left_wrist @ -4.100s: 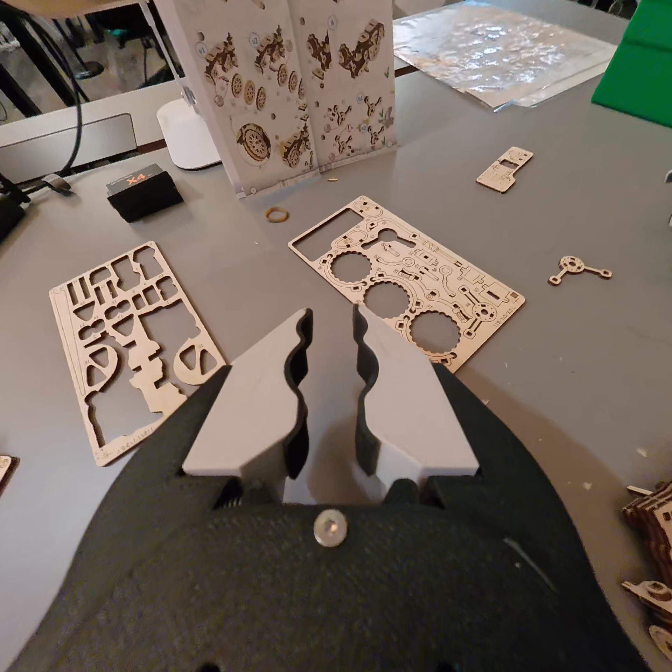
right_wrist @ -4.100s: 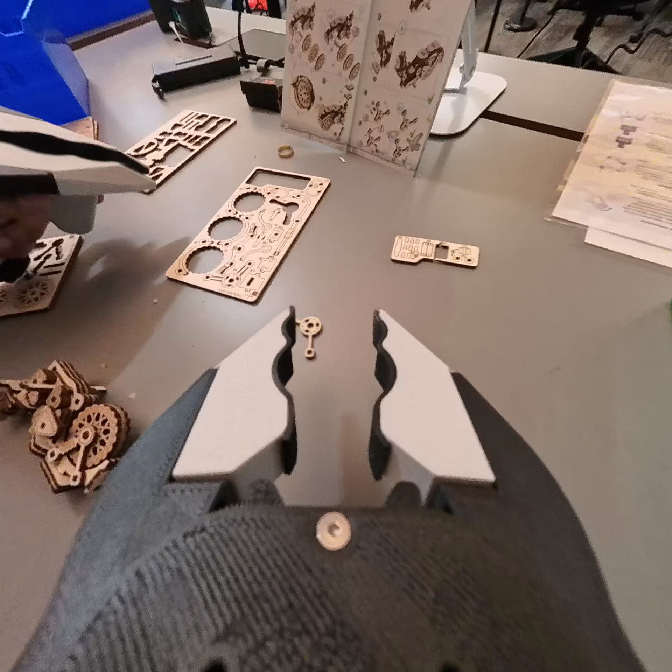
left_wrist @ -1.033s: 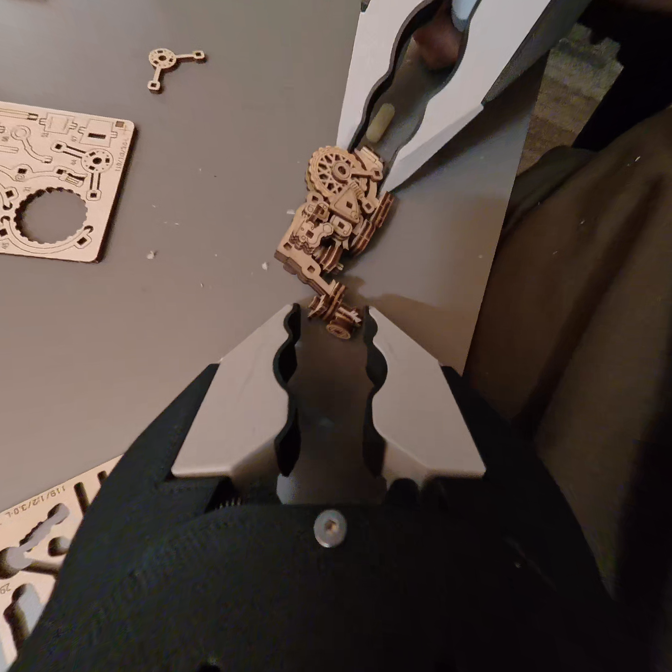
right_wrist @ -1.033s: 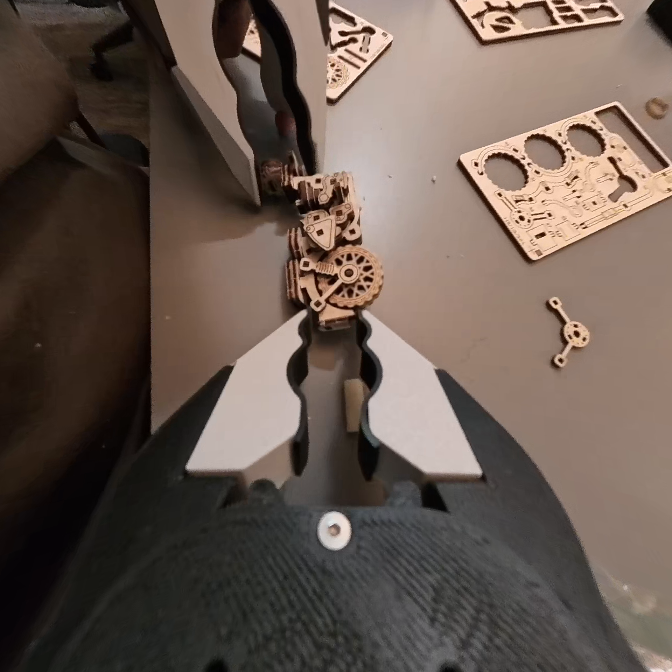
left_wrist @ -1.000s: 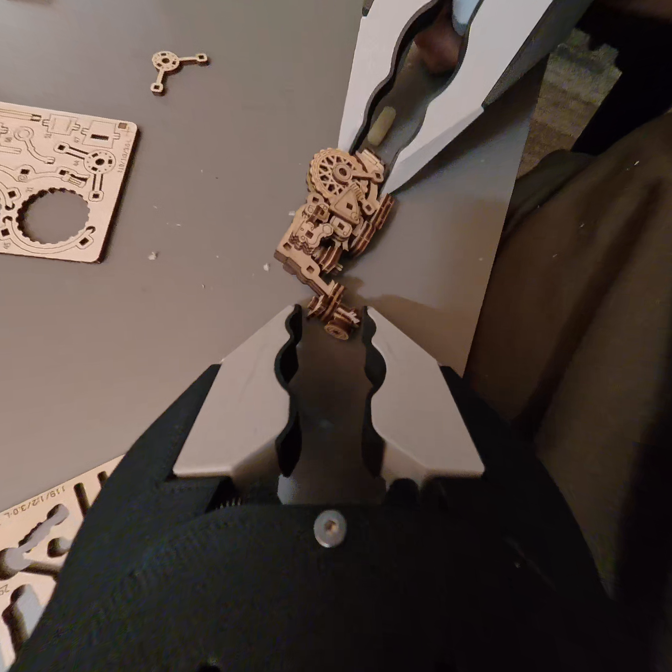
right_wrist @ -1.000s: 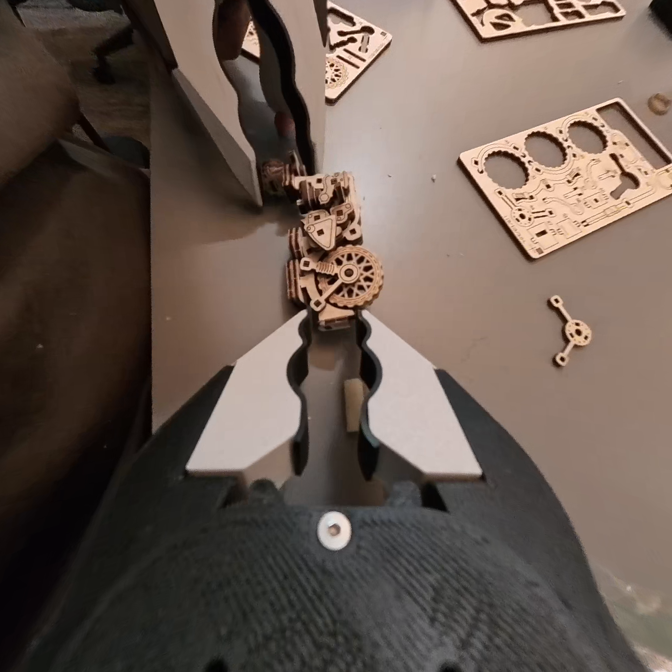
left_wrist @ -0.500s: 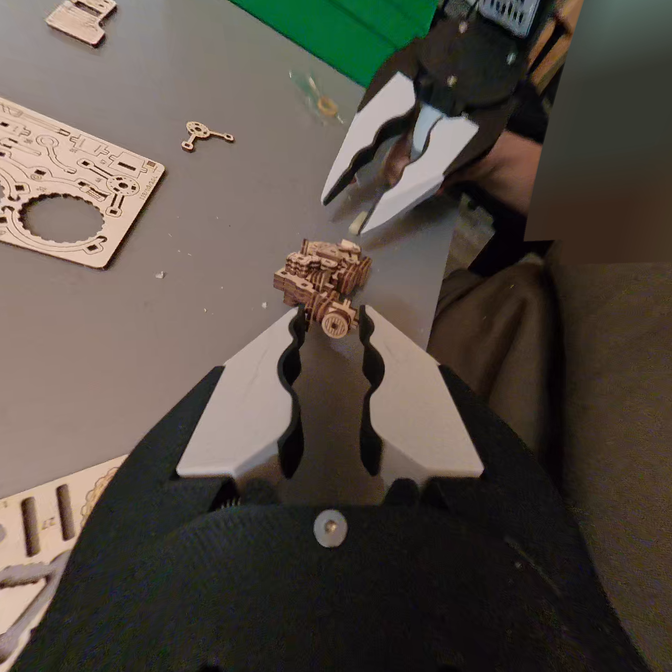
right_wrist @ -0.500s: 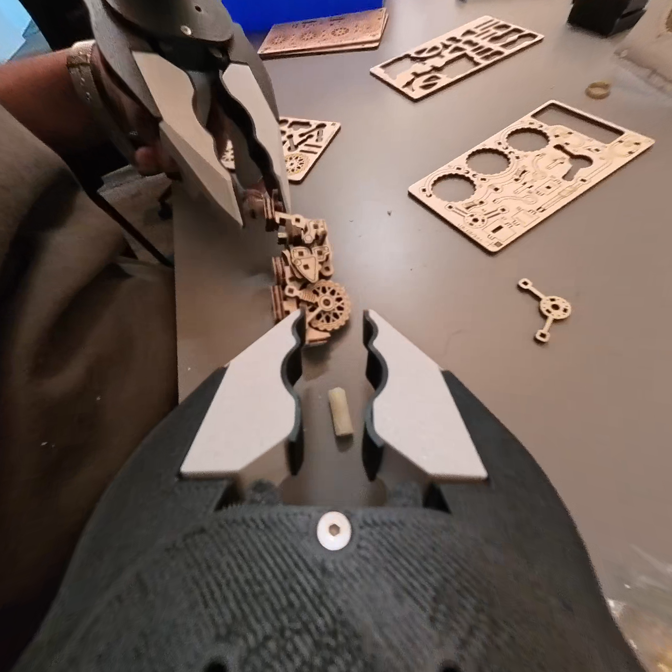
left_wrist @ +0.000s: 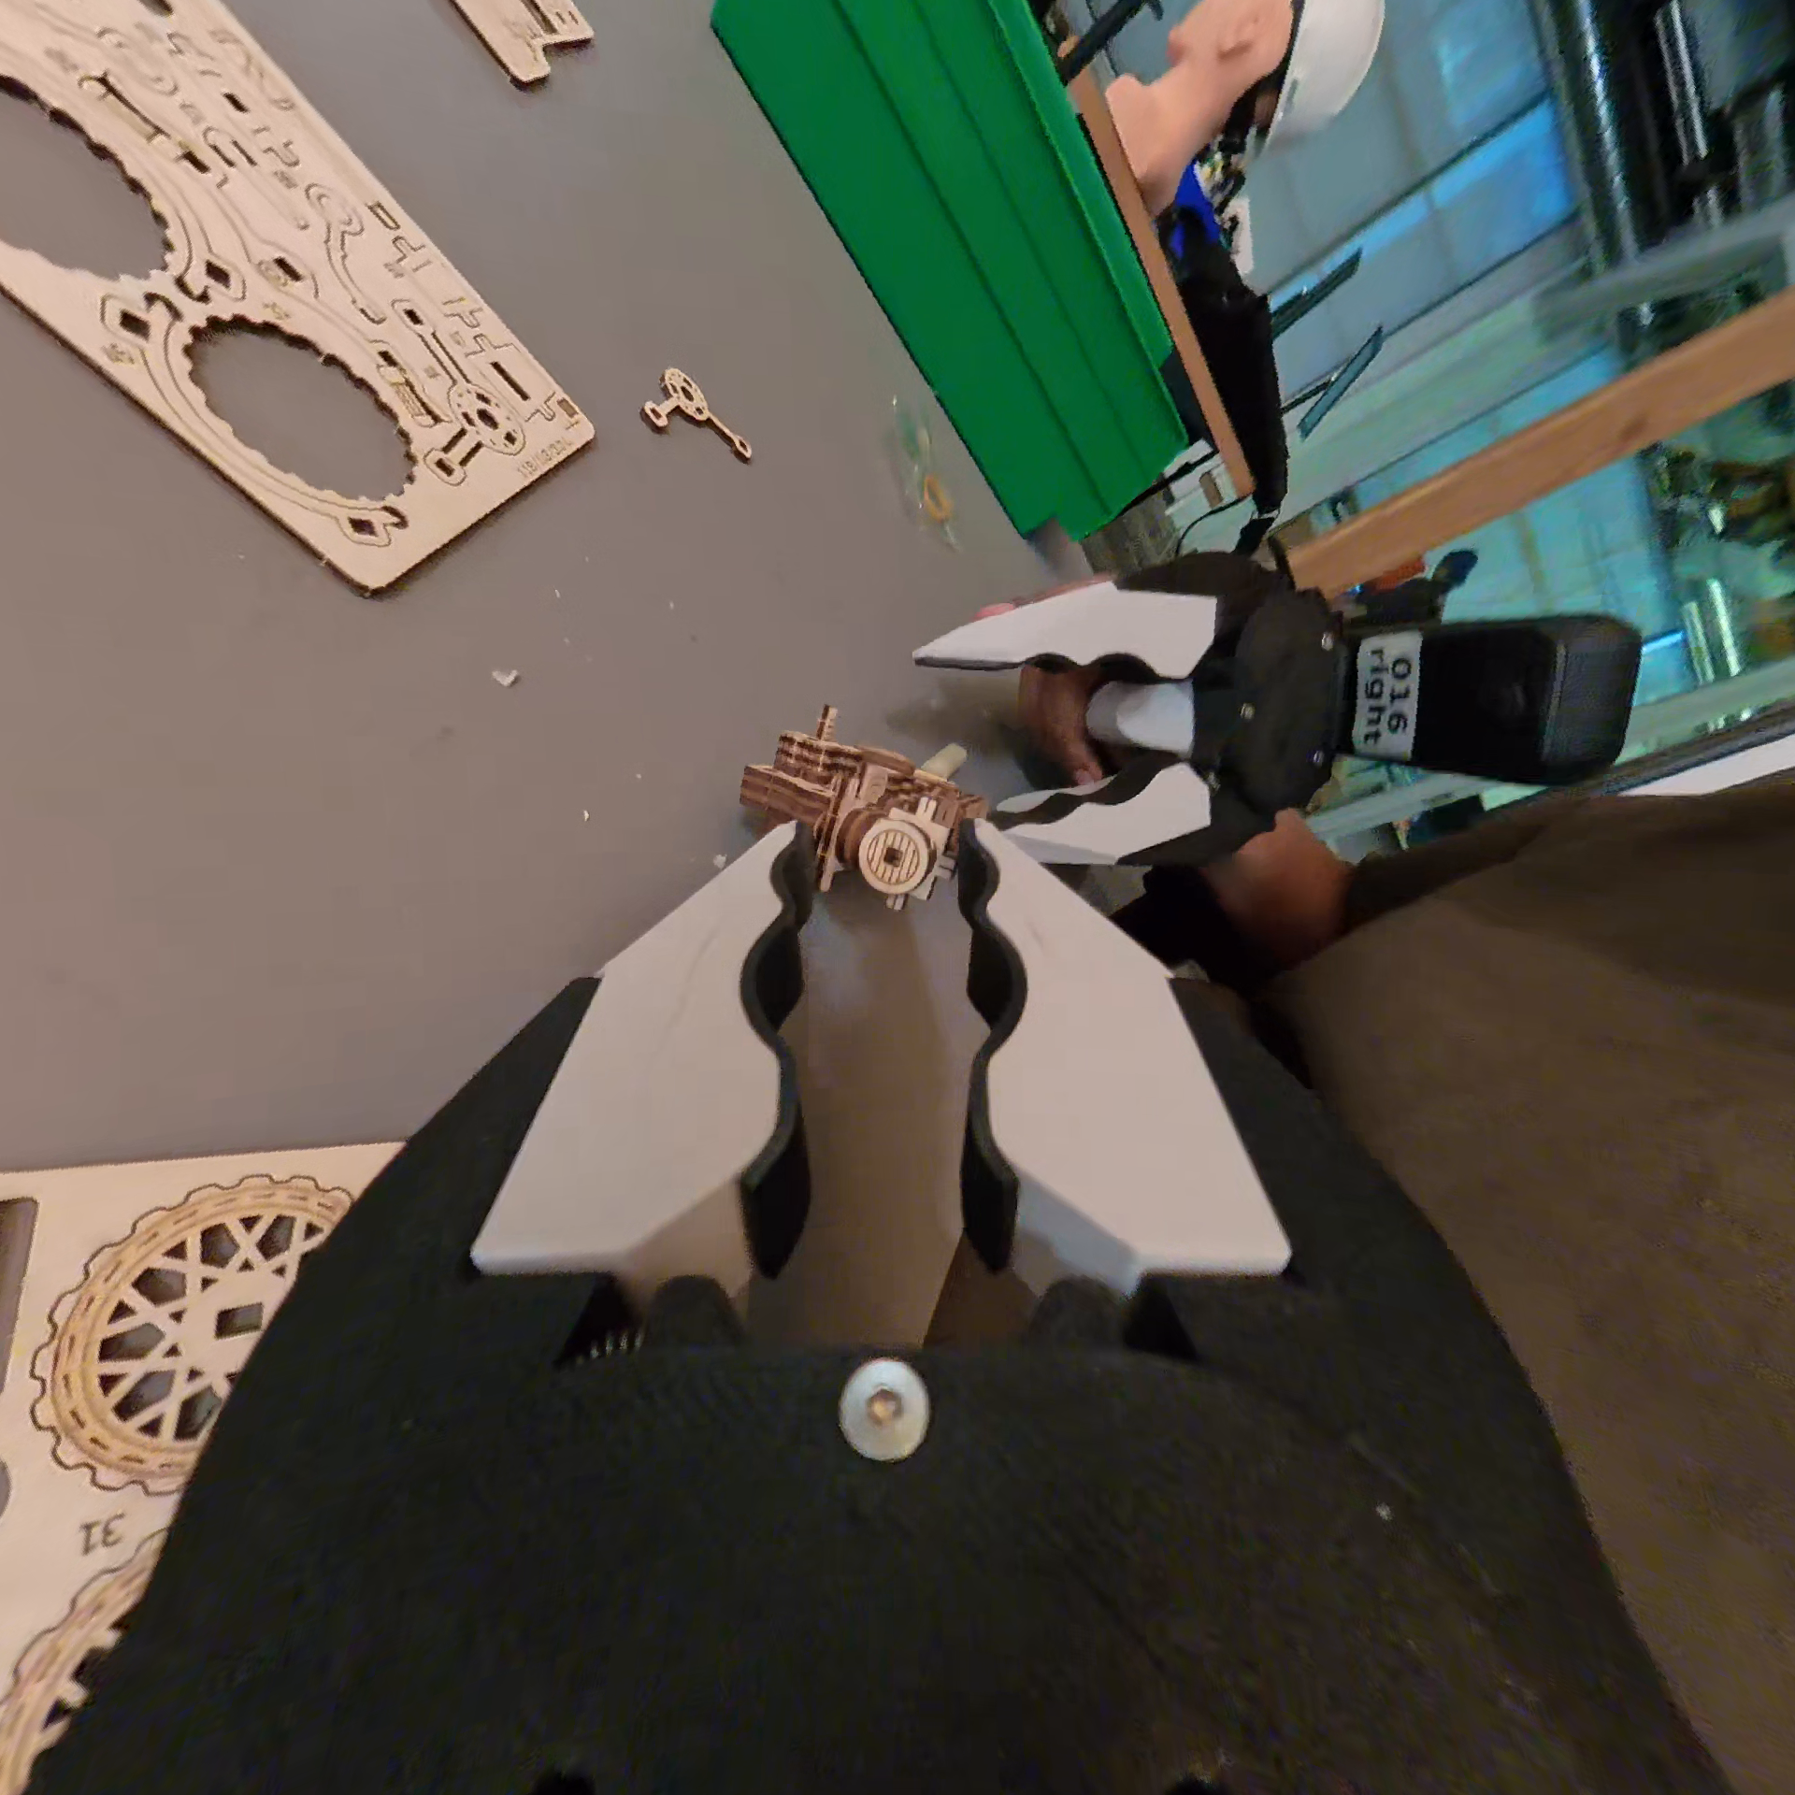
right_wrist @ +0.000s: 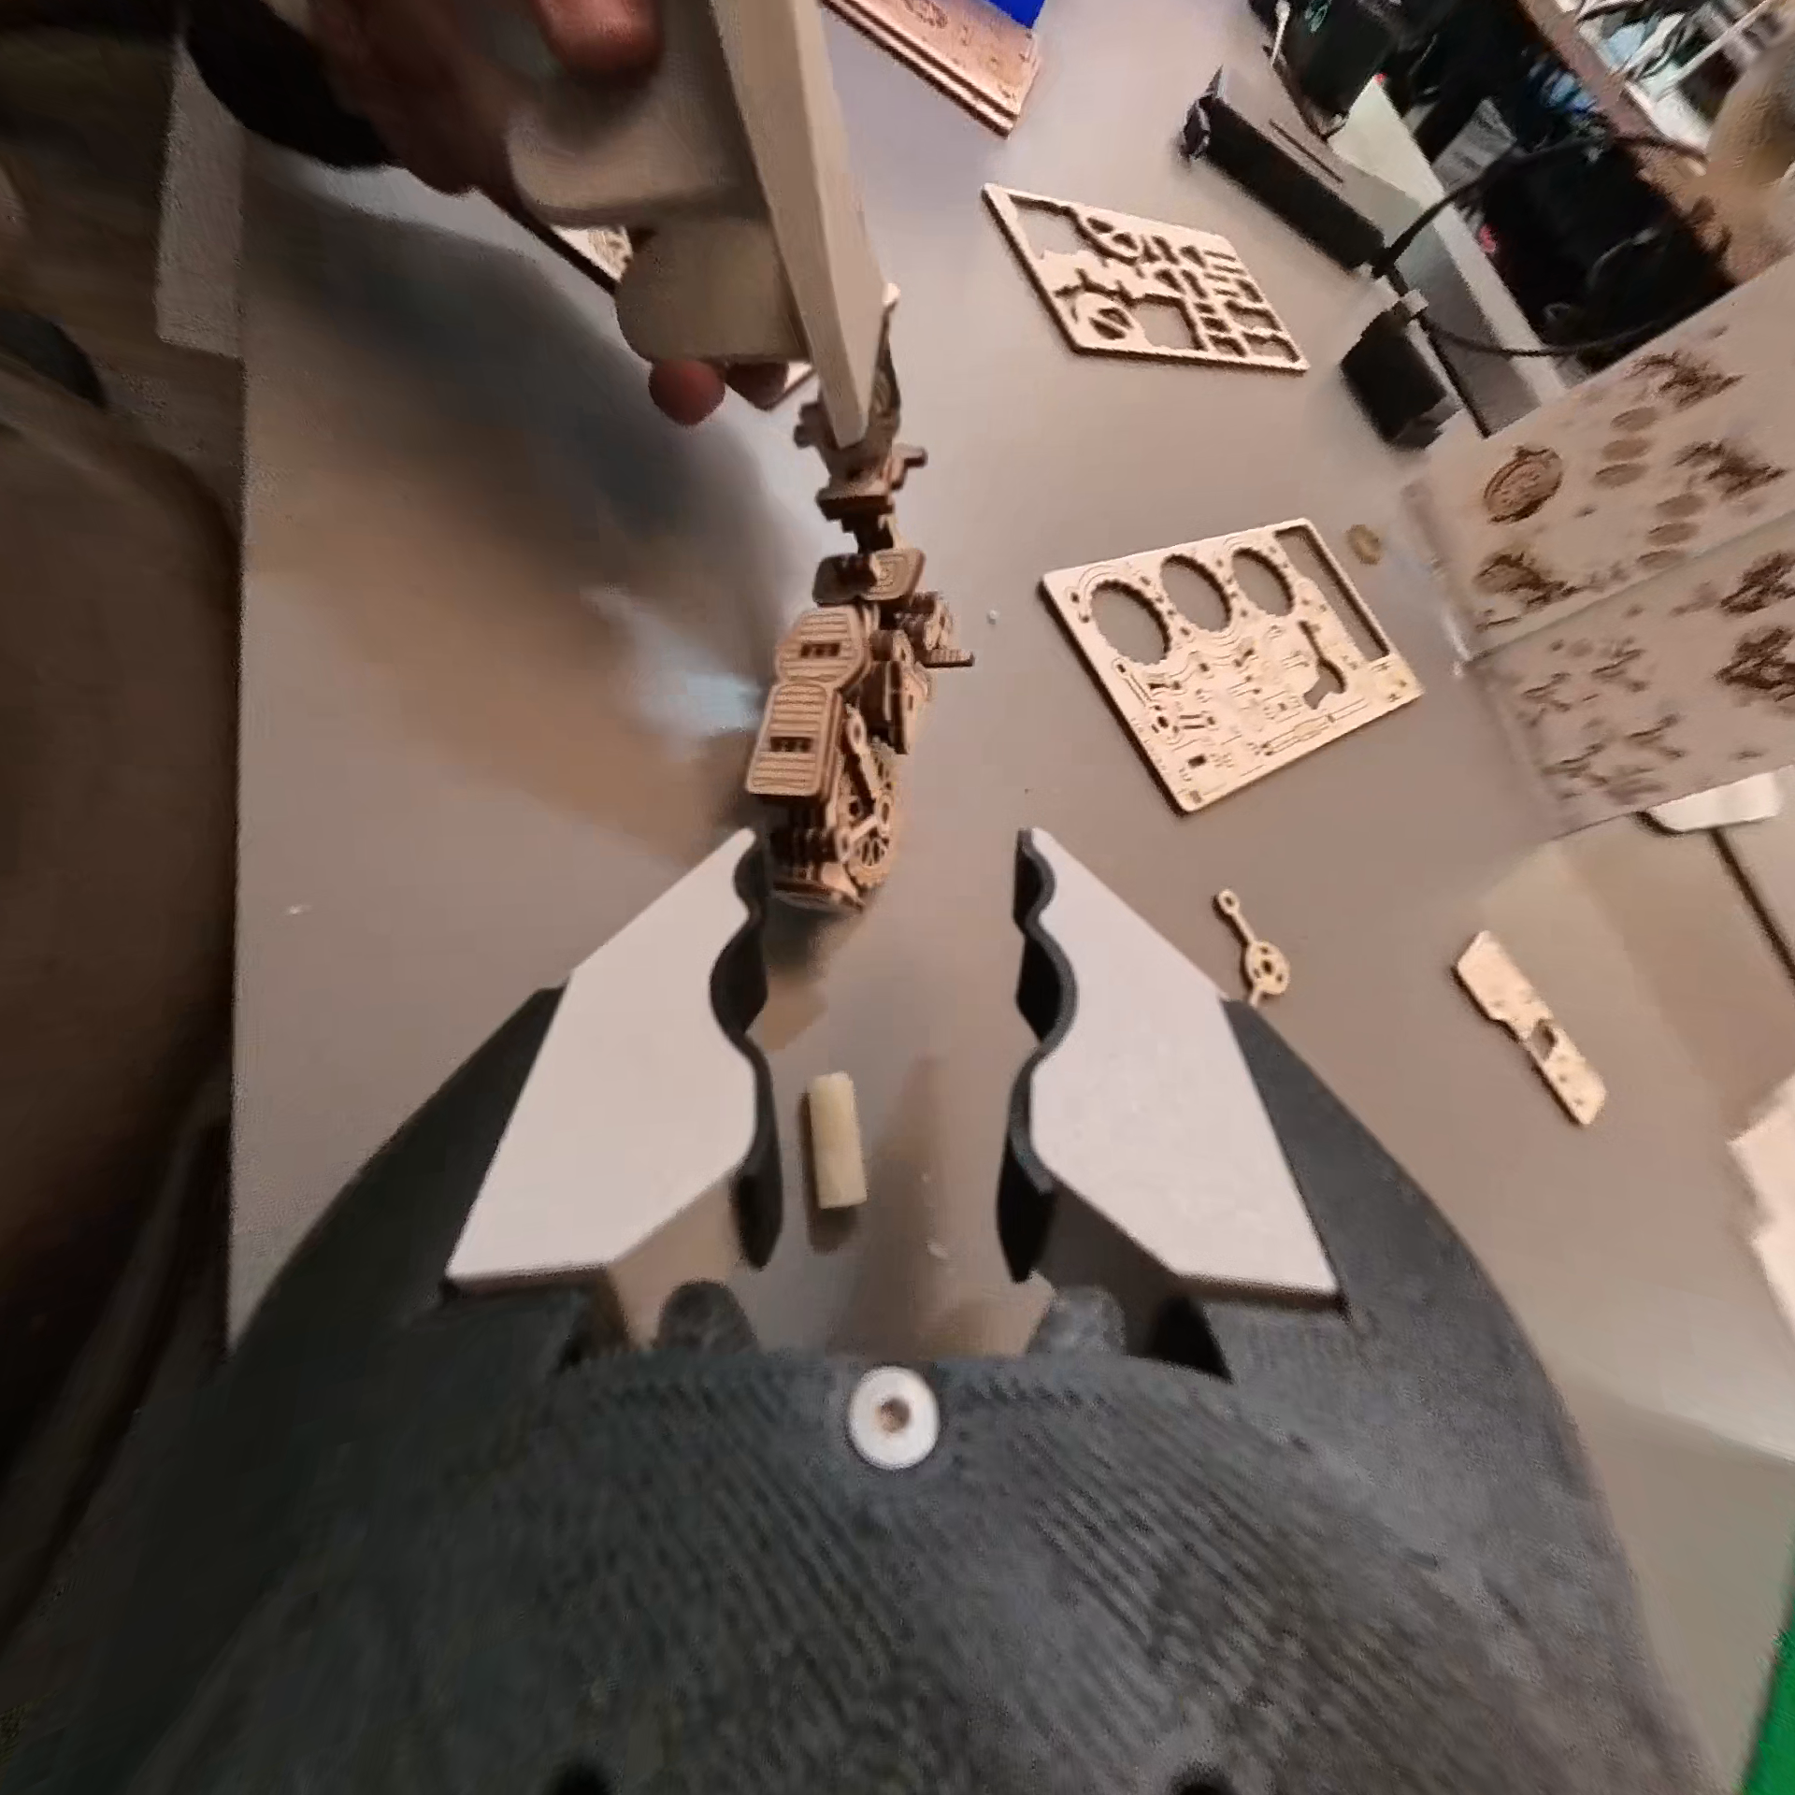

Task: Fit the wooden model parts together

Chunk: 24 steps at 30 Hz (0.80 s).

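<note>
Wooden model (left_wrist: 864, 816): gripped at one end by the left claw (left_wrist: 882, 855), centre frame; now raised and turned edge-on, where a second ago it lay flat.
Right claw (right_wrist: 879, 855): parted, empty; model just beside its left finger.
Small peg (right_wrist: 837, 1138): left lying on the table (right_wrist: 486, 777).
Meaning: model likely freed for fitting.

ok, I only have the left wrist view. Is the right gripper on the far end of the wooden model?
Observer: No. The right gripper is open. The wooden model ends beside one fingertip, with a gap to the other.
Operator: What's the cream bit behind the model?
Observer: A short cream cylinder, lying loose on the table between the right gripper's fingers.
Operator: Are the instructions anywhere?
Observer: Yes. The instruction sheet stands just beyond the parts sheet with three round holes.
</note>
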### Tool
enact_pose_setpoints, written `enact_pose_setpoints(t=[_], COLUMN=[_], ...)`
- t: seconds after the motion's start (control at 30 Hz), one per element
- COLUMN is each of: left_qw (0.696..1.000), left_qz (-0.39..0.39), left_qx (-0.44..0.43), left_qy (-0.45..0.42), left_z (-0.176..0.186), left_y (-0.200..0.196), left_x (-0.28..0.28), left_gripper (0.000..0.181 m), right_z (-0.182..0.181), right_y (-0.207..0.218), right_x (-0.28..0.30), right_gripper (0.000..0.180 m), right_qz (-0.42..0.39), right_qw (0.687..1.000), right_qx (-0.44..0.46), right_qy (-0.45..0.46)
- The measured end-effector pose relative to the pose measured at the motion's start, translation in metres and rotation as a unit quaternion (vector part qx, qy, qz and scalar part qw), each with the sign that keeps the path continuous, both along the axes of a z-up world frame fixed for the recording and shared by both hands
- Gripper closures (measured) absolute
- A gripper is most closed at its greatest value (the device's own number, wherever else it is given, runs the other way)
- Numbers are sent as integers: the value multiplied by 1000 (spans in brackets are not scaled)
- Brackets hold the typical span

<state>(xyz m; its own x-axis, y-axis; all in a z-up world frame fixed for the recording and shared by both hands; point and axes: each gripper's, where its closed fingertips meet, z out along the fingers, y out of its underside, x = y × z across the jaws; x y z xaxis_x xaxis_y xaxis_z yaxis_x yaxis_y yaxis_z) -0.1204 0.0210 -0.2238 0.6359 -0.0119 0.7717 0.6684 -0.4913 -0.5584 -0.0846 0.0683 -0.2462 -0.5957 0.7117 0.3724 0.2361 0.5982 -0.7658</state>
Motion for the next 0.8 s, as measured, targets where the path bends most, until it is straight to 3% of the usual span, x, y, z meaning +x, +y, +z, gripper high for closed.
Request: enact_pose_setpoints(t=[0.13, 0.3, 0.47, 0.8], left_qw=[1000, 1000, 999, 998], left_qz=[7, 3, 3, 13], left_qx=[-3, -1, 24, 29], left_qy=[-11, -9, -36, -46], left_z=[-1, -1, 7, 6], left_y=[1, 1, 2, 2], left_x=[-1, 1, 0, -6], left_gripper=[153, 152, 125, 123], right_z=[-12, -13, -5, 1], right_y=[-7, -7, -3, 9], right_x=[-2, -5, -4, -3], right_gripper=[134, 163, 166, 165], right_qz=[7, 1, -9, -32], right_qw=[999, 998, 999, 979], right_qx=[40, 57, -24, -173], right_qy=[-12, -7, -31, -103])
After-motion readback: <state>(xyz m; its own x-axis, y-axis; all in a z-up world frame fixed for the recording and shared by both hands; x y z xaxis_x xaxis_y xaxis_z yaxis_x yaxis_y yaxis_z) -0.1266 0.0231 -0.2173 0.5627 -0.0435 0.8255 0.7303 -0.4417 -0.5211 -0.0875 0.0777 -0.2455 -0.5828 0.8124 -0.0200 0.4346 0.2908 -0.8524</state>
